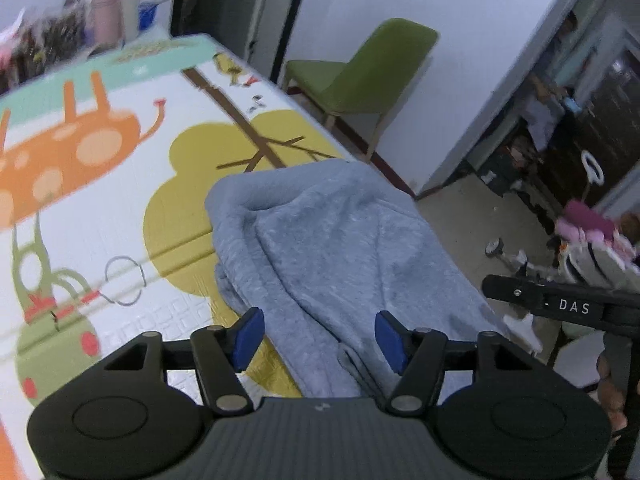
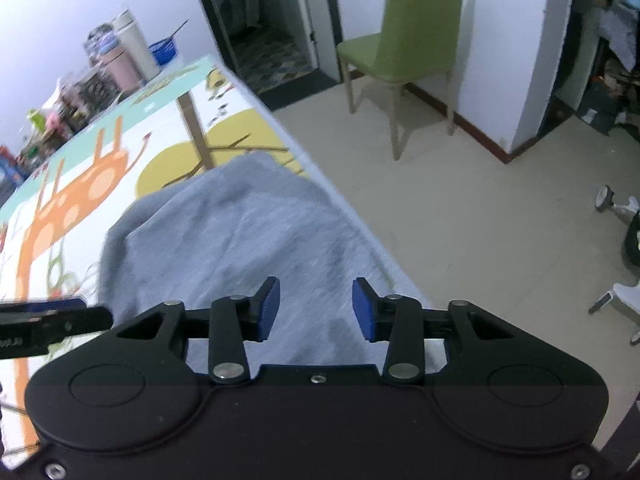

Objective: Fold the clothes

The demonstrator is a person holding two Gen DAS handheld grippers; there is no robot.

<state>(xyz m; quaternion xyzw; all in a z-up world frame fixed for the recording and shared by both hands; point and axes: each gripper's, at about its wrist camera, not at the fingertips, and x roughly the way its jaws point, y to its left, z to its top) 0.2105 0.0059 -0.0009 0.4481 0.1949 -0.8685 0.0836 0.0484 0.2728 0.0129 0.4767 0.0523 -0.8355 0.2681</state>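
A grey-blue fleece garment (image 1: 332,240) lies bunched and partly folded on a play mat (image 1: 100,160) printed with an orange giraffe and a yellow tree. The garment sits near the mat's right edge, with creases running along its length and a rounded fold at its far end.

The left gripper (image 1: 320,338) hangs above the near part of the garment with its jaws well apart; the blue pads (image 1: 250,338) grip nothing, and the cloth shows between them below. The right gripper (image 2: 316,308) hangs over the same garment (image 2: 240,232) a little further right, its jaws parted more narrowly and likewise empty. Each gripper's black finger reaches into the other's view from the side.

Past the mat's right edge is a tiled floor (image 2: 460,220). A green chair (image 2: 404,40) stands against the white wall at the far side. Bottles and a blue basket (image 2: 164,50) crowd the mat's far left corner.
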